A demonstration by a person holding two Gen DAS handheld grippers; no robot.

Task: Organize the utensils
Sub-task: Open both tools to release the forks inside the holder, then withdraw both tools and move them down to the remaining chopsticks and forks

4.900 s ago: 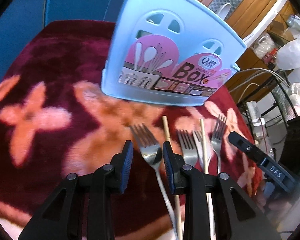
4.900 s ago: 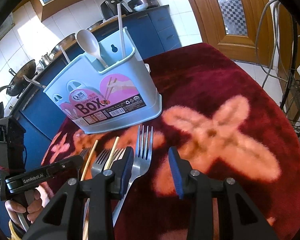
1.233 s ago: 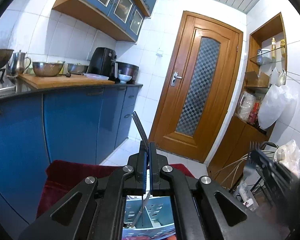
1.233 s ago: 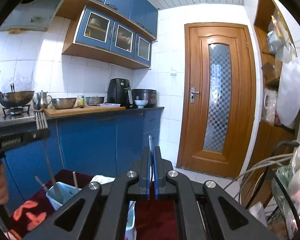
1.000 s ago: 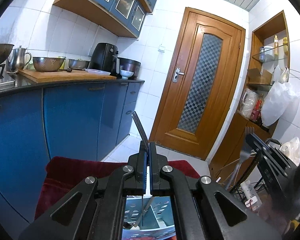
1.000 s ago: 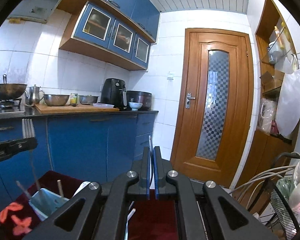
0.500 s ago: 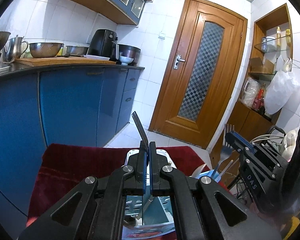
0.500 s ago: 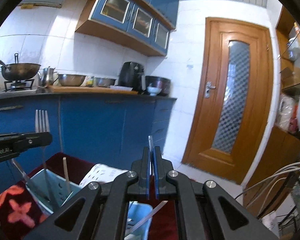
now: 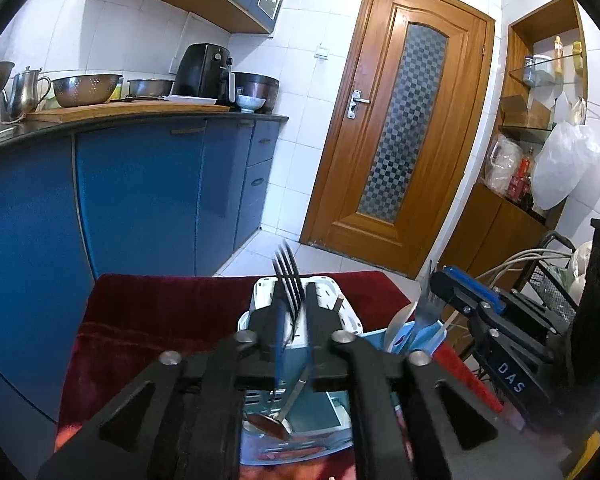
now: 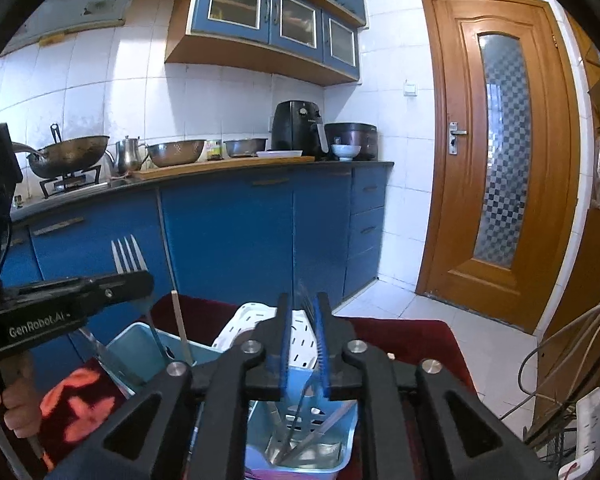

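Left tongs [image 9: 292, 292] fill the near centre of the left wrist view. Their blue-lined jaws are opening, and a steel fork [image 9: 287, 274] stands loosely between them, tines up, with a visible gap beside it. Its handle slants down into the pale blue utensil box [image 9: 380, 335] directly below.

Right tongs [image 10: 302, 300] fill the right wrist view in the same way. Their jaws are also opening, with a second fork [image 10: 307, 300] between them. Its tines are blurred, and its handle reaches down into the near compartment of the box.

Only the left wrist view shows a white spoon [image 9: 400, 318] standing in the right end of the box, beside the second fork. It also shows wooden shelves with bottles and bags at the far right.

Only the right wrist view shows a person's hand [image 10: 18, 400] at the near left edge, gripping the handle of the left tongs. A wooden chopstick [image 10: 179, 322] stands upright in the left compartment, and a wok sits on a stove at the far left.

The box has several open-topped compartments, and a white perforated piece [image 10: 236, 332] rises at its far side. It stands on a bench draped in a dark red cloth [image 9: 160, 320] with orange flower shapes. Beyond are blue kitchen cabinets and a wooden door.
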